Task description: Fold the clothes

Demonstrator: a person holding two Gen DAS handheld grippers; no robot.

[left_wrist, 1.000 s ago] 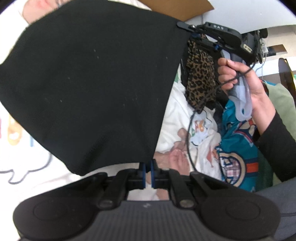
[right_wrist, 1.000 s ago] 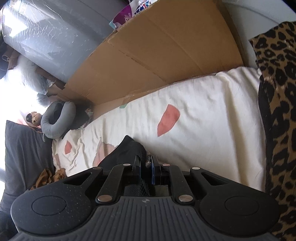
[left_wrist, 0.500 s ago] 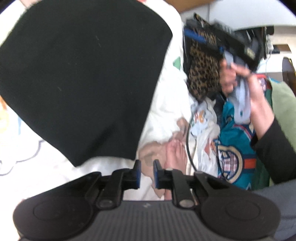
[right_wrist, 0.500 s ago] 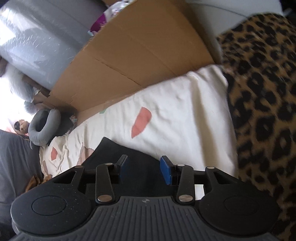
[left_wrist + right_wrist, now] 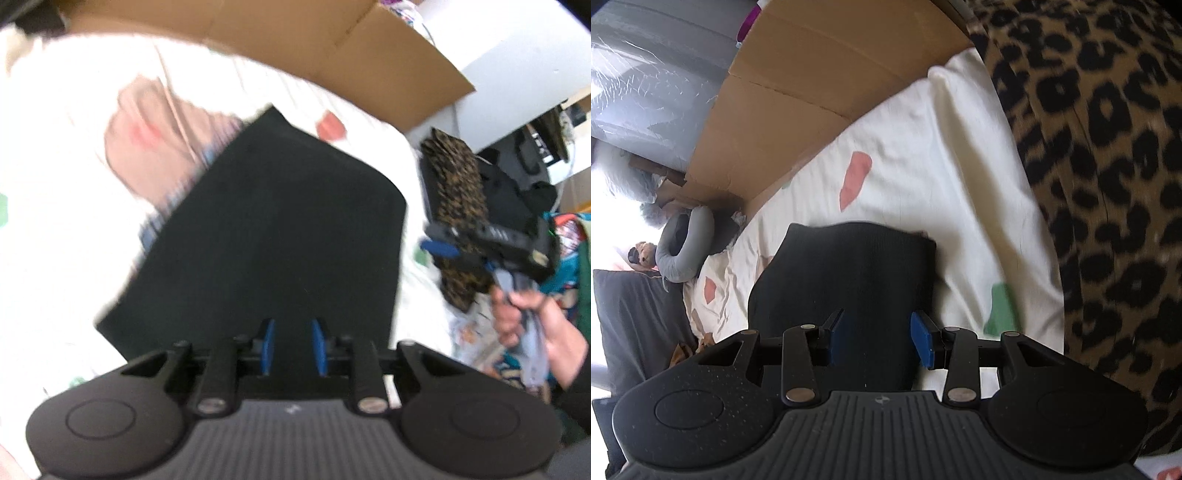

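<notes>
So the black garment (image 5: 273,229) is lying flat on the bed (image 5: 923,177), on the white sheet with the pink and green blobs. From the left wrist view its long axis runs from the near left up to the far right, with one corner pointing away toward the cardboard box (image 5: 332,48) at the back.

The left tongs (image 5: 292,347) hang right over the near edge of it. The blue pads are apart and opening, black cloth shows in the gap but nothing's pinched.

The right tongs (image 5: 881,338) are parted too, sitting over the garment's near right end, pads not pressing on it. A leopard print cloth (image 5: 1108,166) is piled just to the right.

No readable writing anywhere, the left view's too smeared anyway. The person's right hand (image 5: 528,325) shows there, gripping the handle.
</notes>
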